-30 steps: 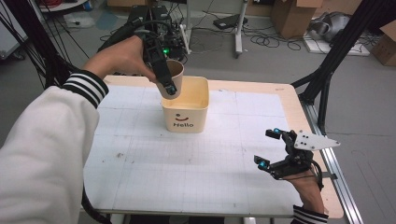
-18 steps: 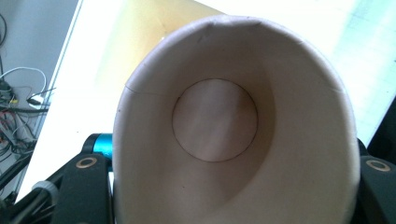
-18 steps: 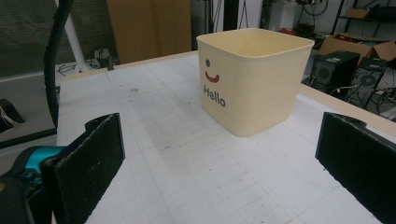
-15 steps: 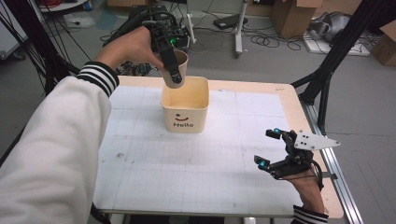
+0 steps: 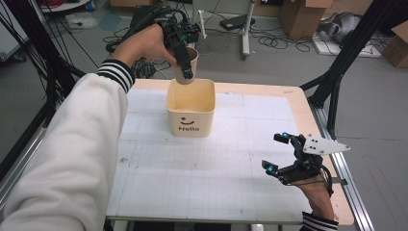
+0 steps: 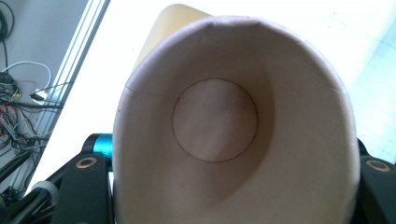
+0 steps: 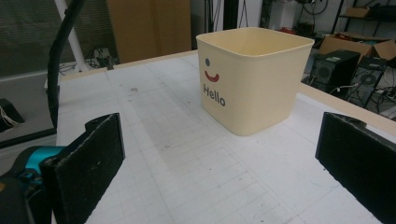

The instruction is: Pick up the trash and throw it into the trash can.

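- Paper cup point(image 5: 186, 65) was clamped in the left gripper point(image 5: 185, 72), held in the air just above the far rim of the bin point(image 5: 190, 107), tilted, not touching it.
- Left gripper view: cup point(image 6: 224, 130) looked empty, mouth toward the camera, wall squashed to an oval between the jaws, one on each side.
- Bin point(image 7: 254, 77) was cream plastic with a "Hello" face, upright on the counter point(image 5: 202, 178), open top, nothing visible inside from the high view.
- Right gripper point(image 5: 288, 156) rested low near the counter's right edge, jaws wide apart, holding nothing, well apart from the bin.
- Risks, as I judged them:
  - Grip on a thin paper wall: more squeeze could crease or collapse it; less and the cup could slip out.
  - Cup sat over the far rim, not the centre. Released there, it could catch the rim and drop off behind the counter.
  - A low move could clip the rim and shove or tip the light bin; nothing was steadying it.
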Action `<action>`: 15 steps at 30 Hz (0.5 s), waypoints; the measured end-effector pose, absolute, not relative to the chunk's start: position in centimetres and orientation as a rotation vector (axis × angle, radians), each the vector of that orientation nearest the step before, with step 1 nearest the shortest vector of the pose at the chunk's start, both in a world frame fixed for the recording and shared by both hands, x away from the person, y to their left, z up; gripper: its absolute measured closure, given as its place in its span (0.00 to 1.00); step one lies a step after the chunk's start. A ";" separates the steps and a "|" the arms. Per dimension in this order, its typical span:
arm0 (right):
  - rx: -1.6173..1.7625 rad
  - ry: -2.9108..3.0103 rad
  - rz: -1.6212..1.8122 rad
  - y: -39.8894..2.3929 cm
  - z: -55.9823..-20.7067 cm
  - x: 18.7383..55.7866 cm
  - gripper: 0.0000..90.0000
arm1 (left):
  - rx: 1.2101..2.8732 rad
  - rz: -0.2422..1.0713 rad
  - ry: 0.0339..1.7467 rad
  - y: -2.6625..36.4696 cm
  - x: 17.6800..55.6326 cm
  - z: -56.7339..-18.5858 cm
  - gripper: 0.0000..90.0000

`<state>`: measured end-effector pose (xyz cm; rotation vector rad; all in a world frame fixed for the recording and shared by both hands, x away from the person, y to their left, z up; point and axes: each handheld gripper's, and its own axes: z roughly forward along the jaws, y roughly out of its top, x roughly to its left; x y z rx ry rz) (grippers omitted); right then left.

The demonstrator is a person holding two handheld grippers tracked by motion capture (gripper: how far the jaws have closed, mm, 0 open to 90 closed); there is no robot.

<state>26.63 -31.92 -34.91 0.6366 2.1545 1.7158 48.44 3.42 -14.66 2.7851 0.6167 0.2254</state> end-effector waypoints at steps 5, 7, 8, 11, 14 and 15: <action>0.641 2.155 1.726 -32.0 -34.9 26.6 0.00 | 2.772 0.222 0.637 2.9 49.3 -15.1 0.38; 0.643 2.151 1.731 -32.0 -34.9 26.6 0.00 | 2.762 0.227 0.654 2.8 49.7 -15.2 0.38; 0.641 2.151 1.733 -32.0 -34.9 26.6 0.00 | 2.755 0.220 0.657 2.8 49.9 -15.2 0.38; 0.635 2.147 1.735 -32.0 -34.9 26.6 0.00 | 2.751 0.232 0.670 2.9 50.3 -15.3 0.38; 0.638 2.146 1.734 -32.0 -34.9 26.6 0.00 | 2.730 0.242 0.681 3.0 50.5 -15.3 0.38; 0.635 2.146 1.734 -32.0 -35.0 26.6 0.00 | 2.730 0.243 0.682 3.1 50.6 -15.3 0.38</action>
